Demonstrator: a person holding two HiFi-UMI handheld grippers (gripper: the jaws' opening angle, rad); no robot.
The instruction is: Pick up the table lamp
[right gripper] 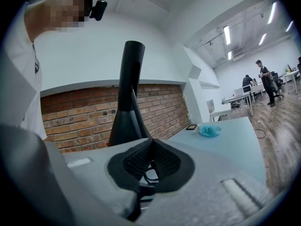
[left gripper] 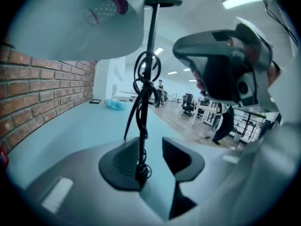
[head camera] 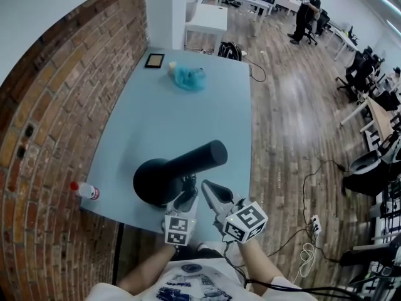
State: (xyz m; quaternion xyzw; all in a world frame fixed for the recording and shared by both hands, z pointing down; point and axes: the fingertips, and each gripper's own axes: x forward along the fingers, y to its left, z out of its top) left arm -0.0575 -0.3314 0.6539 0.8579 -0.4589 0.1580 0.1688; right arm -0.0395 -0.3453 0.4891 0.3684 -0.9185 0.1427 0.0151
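Well, the black lamp (head camera: 169, 171) sits at the worktop's (head camera: 175, 118) near edge, and in the head view its round part covers the left gripper's (left gripper: 153, 149) tips. That gripper is released, jaws apart around the thin stem (left gripper: 153, 36) and wound cord (left gripper: 143, 79). The right gripper (right gripper: 151, 149) is clenched. Whether it pinches the cord loop below is unclear.

White T-shirt (head camera: 188, 287) with dark print, grey left claw (head camera: 186, 194), grey right claw (head camera: 207, 185), square-marker cubes (head camera: 246, 221)
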